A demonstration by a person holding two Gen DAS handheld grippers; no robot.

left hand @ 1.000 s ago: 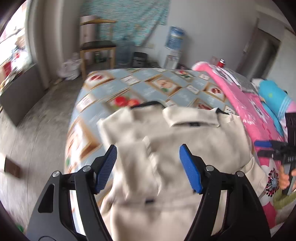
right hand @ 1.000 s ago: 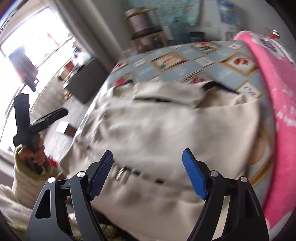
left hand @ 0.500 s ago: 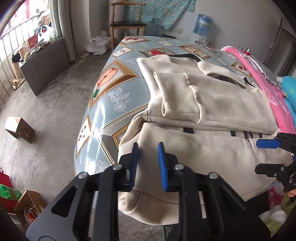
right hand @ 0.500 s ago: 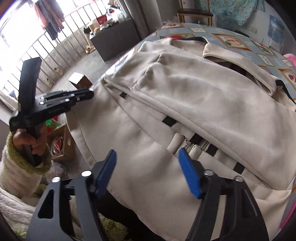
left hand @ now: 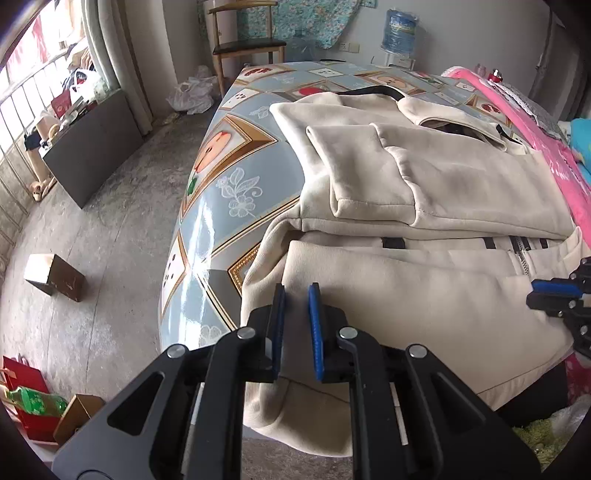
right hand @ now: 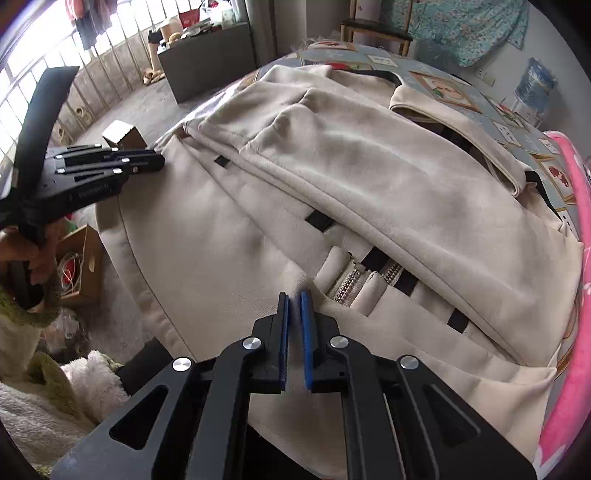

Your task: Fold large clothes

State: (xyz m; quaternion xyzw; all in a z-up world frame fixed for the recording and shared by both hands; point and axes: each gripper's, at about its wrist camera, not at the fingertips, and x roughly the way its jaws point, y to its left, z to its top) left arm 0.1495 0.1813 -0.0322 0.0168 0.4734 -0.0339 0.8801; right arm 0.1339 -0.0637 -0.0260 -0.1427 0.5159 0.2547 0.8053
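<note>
A large cream zip-up jacket [left hand: 424, 192] lies on the patterned table [left hand: 221, 177], its sleeves folded in over the body and its hem hanging over the near edge. My left gripper [left hand: 295, 291] is shut on the jacket's hem near its left corner. My right gripper [right hand: 294, 295] is shut on the hem of the jacket [right hand: 369, 177] beside the zipper [right hand: 369, 280]. The left gripper also shows in the right wrist view [right hand: 159, 162], and the right gripper shows at the edge of the left wrist view [left hand: 535, 288].
A pink blanket [left hand: 535, 122] runs along the table's right side. A wooden chair [left hand: 247, 40] and a water bottle [left hand: 399, 29] stand at the far end. Cardboard boxes [left hand: 55, 273] sit on the concrete floor to the left, and a dark cabinet [left hand: 96, 147] stands by the window.
Both grippers came down from above the jacket to its near hem. The left jaws closed first, then the right jaws closed on the hem by the zipper.
</note>
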